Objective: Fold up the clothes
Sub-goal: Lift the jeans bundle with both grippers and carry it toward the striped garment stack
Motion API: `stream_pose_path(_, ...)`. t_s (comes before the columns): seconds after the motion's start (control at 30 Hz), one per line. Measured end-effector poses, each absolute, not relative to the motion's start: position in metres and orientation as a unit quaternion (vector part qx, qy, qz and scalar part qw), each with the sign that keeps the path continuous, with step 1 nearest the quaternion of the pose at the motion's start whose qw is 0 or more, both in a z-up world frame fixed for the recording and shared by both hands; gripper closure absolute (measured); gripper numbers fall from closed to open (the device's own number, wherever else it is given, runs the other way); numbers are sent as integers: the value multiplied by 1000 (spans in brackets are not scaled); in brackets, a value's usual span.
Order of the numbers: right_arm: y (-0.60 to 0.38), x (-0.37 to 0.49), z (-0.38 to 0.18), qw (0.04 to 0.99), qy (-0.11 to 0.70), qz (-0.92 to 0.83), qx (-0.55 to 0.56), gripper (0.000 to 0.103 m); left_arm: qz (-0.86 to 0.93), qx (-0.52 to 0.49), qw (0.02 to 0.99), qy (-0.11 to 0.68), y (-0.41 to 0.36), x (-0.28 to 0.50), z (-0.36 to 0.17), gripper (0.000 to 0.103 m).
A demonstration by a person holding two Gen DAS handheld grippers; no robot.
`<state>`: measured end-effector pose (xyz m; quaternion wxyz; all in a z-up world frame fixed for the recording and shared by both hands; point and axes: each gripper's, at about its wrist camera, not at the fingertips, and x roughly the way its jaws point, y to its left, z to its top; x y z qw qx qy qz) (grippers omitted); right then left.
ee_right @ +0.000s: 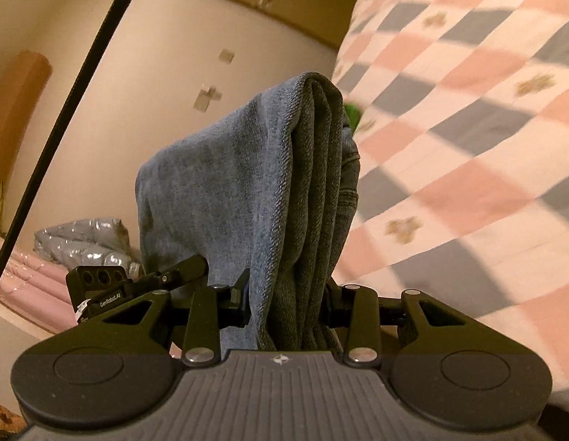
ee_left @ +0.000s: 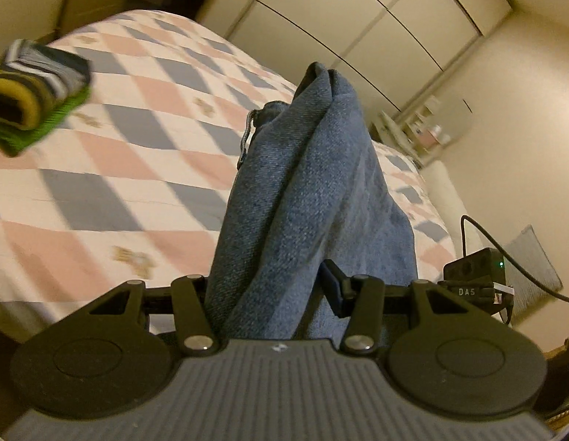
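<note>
Both your left gripper (ee_left: 273, 290) and right gripper (ee_right: 284, 297) clench the folded jeans (ee_left: 303, 191), long axis running toward frame top, above the bed (ee_left: 111, 169).

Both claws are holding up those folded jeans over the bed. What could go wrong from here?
The folded jeans are thick, stacked layers; if the right claw or the left claw loosens, the fold could fall open. Swinging toward the pile of folded clothes on the checked bedspread might knock it over.
</note>
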<state>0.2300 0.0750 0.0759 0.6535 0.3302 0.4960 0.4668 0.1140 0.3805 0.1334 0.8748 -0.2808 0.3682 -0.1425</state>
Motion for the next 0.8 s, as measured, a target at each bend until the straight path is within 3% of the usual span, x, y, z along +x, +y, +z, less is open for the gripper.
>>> stream_pose_path(0.4, 174, 271, 93, 624, 507, 530, 268, 65, -52, -320, 892, 315, 513, 103, 140, 57)
stream_pose_path(0.8, 319, 361, 100, 630, 500, 511, 302, 65, -56, -319, 892, 314, 662, 206, 145, 57)
